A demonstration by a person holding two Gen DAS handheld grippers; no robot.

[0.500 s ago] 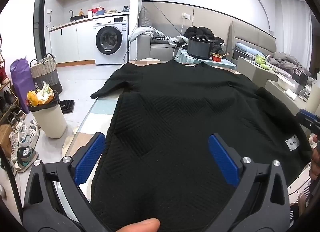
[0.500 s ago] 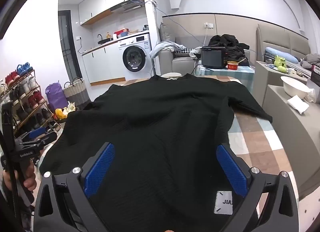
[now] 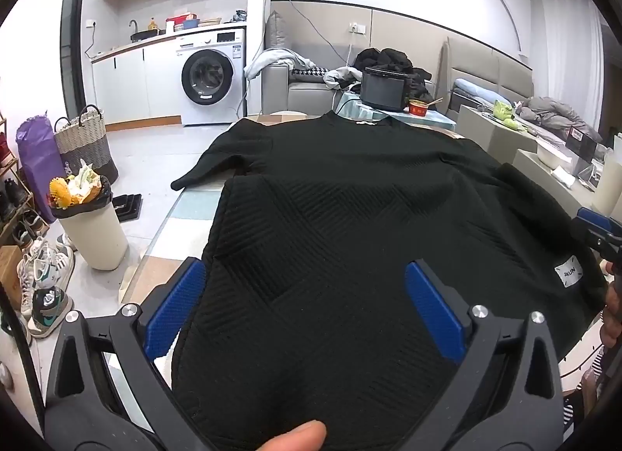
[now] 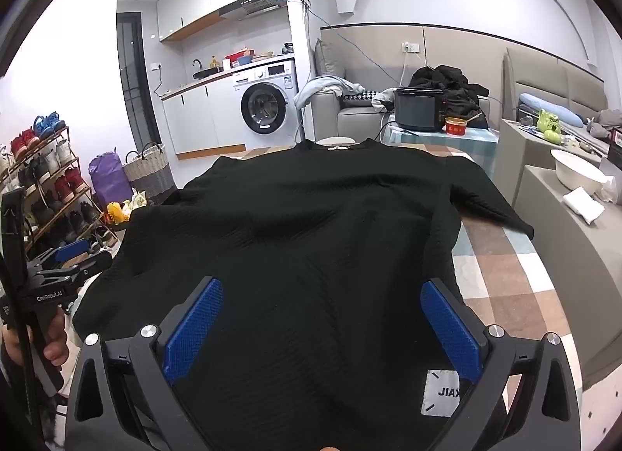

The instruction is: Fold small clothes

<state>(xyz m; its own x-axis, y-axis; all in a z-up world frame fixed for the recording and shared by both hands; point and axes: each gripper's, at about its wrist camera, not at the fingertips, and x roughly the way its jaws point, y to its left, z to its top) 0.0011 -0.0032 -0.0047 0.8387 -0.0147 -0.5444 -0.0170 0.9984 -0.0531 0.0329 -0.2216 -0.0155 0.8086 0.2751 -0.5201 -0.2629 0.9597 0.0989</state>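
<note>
A black sweater (image 3: pixel 350 225) with a zigzag knitted pattern lies spread flat on the table (image 4: pixel 501 268), which is covered with a cloth of coloured squares. The collar points away from the cameras, toward the far end of the table, and the bottom hem is nearest to both claws. One sleeve (image 3: pixel 210 167) reaches out over the left edge of the table, and the other sleeve (image 4: pixel 493 210) lies on the squares at the right side. A small white label (image 4: pixel 441 392) with black letters is sewn near the hem at the right corner. The left claw (image 3: pixel 303 295) is wide open, with its blue pads standing at both sides of the left part of the hem; I cannot tell if they touch the cloth. The right claw (image 4: pixel 322 319) is also wide open and stands over the right part of the hem, and its right finger is just beside the label. A fingertip (image 3: pixel 295 437) of the person shows at the bottom of the left view. Beyond the collar stands a black appliance (image 4: pixel 420 113) with a red bowl (image 4: pixel 456 126) beside it on a lower table. On the floor to the left are a full trash bin (image 3: pixel 89 229), a woven basket (image 3: pixel 83 140) and a washing machine (image 3: pixel 212 76) by the wall.
</note>
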